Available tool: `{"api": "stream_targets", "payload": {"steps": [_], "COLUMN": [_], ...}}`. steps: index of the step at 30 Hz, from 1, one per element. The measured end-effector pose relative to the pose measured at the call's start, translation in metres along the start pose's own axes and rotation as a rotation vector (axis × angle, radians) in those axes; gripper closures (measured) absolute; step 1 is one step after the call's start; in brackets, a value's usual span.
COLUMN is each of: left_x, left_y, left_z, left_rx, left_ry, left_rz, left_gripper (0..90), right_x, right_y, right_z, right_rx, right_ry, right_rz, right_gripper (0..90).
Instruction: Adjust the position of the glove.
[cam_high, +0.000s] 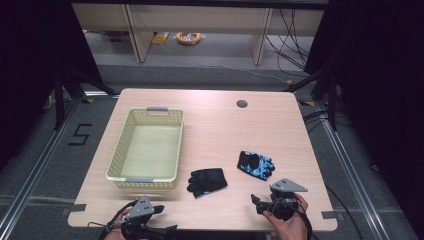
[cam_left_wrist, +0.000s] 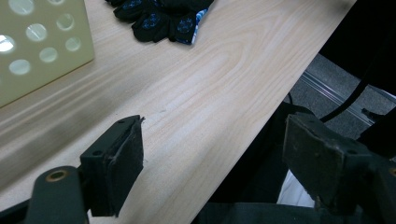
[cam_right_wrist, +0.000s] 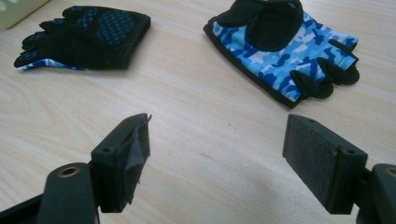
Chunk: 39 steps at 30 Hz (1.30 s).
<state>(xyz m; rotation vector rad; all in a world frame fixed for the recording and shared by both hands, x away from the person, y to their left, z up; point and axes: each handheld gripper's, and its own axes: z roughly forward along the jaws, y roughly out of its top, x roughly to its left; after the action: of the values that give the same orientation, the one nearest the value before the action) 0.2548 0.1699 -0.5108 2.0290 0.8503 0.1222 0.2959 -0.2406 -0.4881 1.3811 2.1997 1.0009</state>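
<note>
Here, two gloves lie on the table (cam_high: 210, 107) beside the basket (cam_high: 148, 150).
The black glove (cam_high: 207, 181) sits just right of the basket, the blue glove (cam_high: 255, 164) farther right; left gripper (cam_high: 159, 208) and right gripper (cam_high: 256, 203), near the table's front edge, gape empty.

- Bare light wooden surface (cam_high: 220, 125) lies between the right gripper (cam_right_wrist: 217, 154) and the 2 fingerless gloves, giving an unobstructed way in.
- The black glove (cam_high: 207, 181) and the blue camouflage glove (cam_high: 255, 164) lie apart, with a gap between.
- The cream perforated plastic basket (cam_high: 146, 178) blocks the left side.
</note>
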Motion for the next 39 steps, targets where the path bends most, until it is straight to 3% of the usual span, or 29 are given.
{"api": "stream_targets", "payload": {"steps": [3, 4, 5, 7, 10, 11, 13, 15, 16, 17, 20, 21, 22, 23, 26, 27, 30, 31, 33, 35, 38, 39], "left_x": [0.000, 0.000, 0.000, -0.001, 0.000, 0.000, 0.000, 0.000, 0.001, 0.000, 0.001, 0.000, 0.000, -0.001, -0.002, -0.004, -0.003, -0.004, -0.003, -0.002, -0.002, -0.002], "left_y": [0.000, 0.000, 0.000, 0.000, 0.000, 0.000, 0.000, 0.000, 0.001, 0.002, 0.003, 0.004, 0.006, 0.009, 0.012, 0.014, 0.017, 0.018, 0.024, 0.029, 0.037, 0.040], "left_z": [-0.001, 0.000, 0.000, 0.000, -0.001, -0.001, 0.000, 0.000, 0.000, 0.001, 0.001, 0.004, 0.003, 0.006, 0.009, 0.012, 0.016, 0.020, 0.024, 0.029, 0.038, 0.040], "left_rx": [0.010, 0.003, 0.000, 0.005, 0.003, 0.009, 0.008, 0.010, 0.007, 0.001, -0.002, -0.021, -0.007, -0.012, -0.013, -0.008, -0.004, -0.017, 0.000, 0.000, 0.001, 0.000], "left_ry": [-0.004, 0.004, 0.000, 0.000, 0.002, -0.002, -0.001, -0.004, -0.004, 0.006, 0.004, 0.010, 0.005, 0.015, 0.008, 0.003, 0.015, 0.014, 0.012, 0.027, 0.031, 0.030], "left_rz": [0.000, 0.004, 0.001, -0.029, -0.010, -0.010, -0.010, -0.023, -0.007, -0.011, -0.009, -0.018, -0.013, -0.019, 0.011, -0.010, 0.023, -0.002, 0.033, 0.032, 0.025, 0.043], "left_gripper": [19.9, 19.9, 19.9, 19.9, 19.9, 19.9, 19.9, 19.9, 19.9, 19.9, 20.0, 20.1, 20.3, 20.8, 21.3, 21.4, 21.8, 21.8, 22.5, 22.5, 22.8, 23.4], "right_x": [-0.002, 0.001, -0.003, -0.002, -0.001, -0.002, -0.002, 0.000, 0.003, 0.001, 0.002, 0.003, 0.007, 0.010, 0.016, 0.023, 0.029, 0.029, 0.033, 0.036, 0.039, 0.041], "right_y": [-0.001, -0.001, -0.001, 0.000, 0.000, 0.000, 0.001, 0.002, 0.002, 0.005, 0.009, 0.012, 0.017, 0.026, 0.033, 0.042, 0.053, 0.053, 0.062, 0.070, 0.081, 0.086], "right_z": [0.002, 0.001, 0.002, 0.001, 0.002, 0.003, 0.003, 0.003, 0.002, 0.005, 0.005, 0.008, 0.008, 0.011, 0.015, 0.019, 0.027, 0.027, 0.034, 0.041, 0.057, 0.065], "right_rx": [-0.007, 0.004, -0.014, -0.003, -0.008, -0.016, -0.020, -0.002, 0.005, -0.020, -0.021, -0.040, -0.030, -0.045, -0.054, -0.044, -0.043, -0.043, -0.044, -0.041, -0.017, -0.008], "right_ry": [0.010, 0.005, 0.005, 0.008, 0.014, 0.015, 0.021, 0.031, 0.026, 0.048, 0.060, 0.083, 0.088, 0.099, 0.107, 0.123, 0.137, 0.137, 0.151, 0.157, 0.182, 0.184], "right_rz": [-0.007, 0.032, -0.020, -0.008, -0.005, -0.030, -0.034, -0.010, 0.015, -0.030, -0.036, -0.041, -0.039, -0.091, -0.116, -0.138, -0.152, -0.152, -0.163, -0.172, -0.181, -0.176], "right_gripper": [25.4, 26.2, 26.3, 26.3, 28.1, 28.1, 28.2, 29.9, 30.8, 33.3, 35.2, 36.7, 38.6, 40.0, 40.7, 42.3, 44.8, 44.8, 46.2, 48.6, 51.5, 52.4]}}
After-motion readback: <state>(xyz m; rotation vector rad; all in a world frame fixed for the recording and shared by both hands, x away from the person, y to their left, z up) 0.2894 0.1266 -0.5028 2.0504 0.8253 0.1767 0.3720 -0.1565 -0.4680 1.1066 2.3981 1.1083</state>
